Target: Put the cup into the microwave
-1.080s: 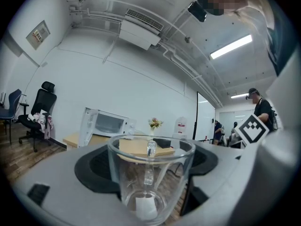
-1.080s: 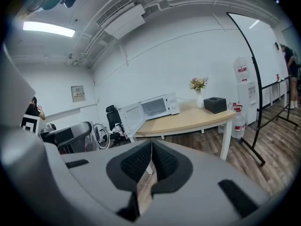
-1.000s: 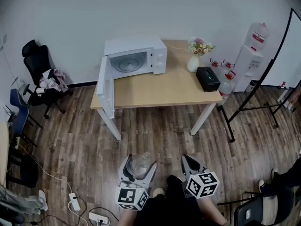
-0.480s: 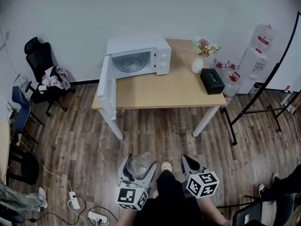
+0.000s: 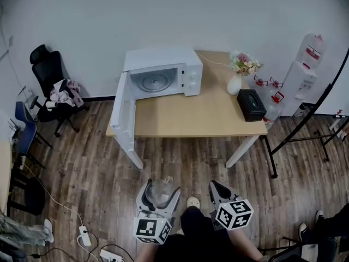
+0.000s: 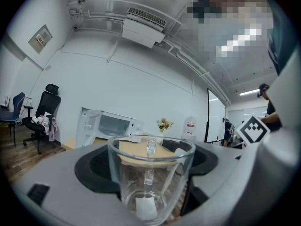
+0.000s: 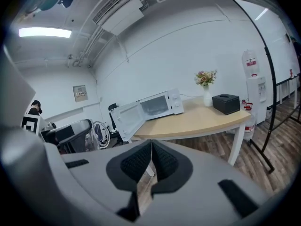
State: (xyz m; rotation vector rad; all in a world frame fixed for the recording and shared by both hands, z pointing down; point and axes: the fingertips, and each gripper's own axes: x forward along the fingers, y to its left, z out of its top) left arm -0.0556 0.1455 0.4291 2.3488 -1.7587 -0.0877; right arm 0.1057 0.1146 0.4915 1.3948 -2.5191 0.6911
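A clear glass cup point(image 5: 160, 191) with a handle sits between the jaws of my left gripper point(image 5: 158, 192), which is shut on it; close up, the cup point(image 6: 150, 180) fills the left gripper view, upright. The white microwave point(image 5: 162, 73) stands at the back left of the wooden table point(image 5: 207, 113), its door point(image 5: 123, 114) swung wide open toward me and its turntable bare. It also shows far off as the microwave point(image 6: 106, 125) and the microwave point(image 7: 155, 106). My right gripper point(image 5: 216, 189) is shut and holds nothing, its pads point(image 7: 162, 160) pressed together. Both grippers are over the floor, well short of the table.
A vase of flowers point(image 5: 240, 72) and a black box point(image 5: 251, 103) stand at the table's right end. Water dispenser point(image 5: 308, 64) and a black stand point(image 5: 305, 130) are to the right. Office chairs point(image 5: 52, 91) sit left; cables and power strips point(image 5: 87, 236) lie on the floor.
The table and microwave have shifted slightly right and down in the head view as I come closer. Both grippers keep their hold and place.
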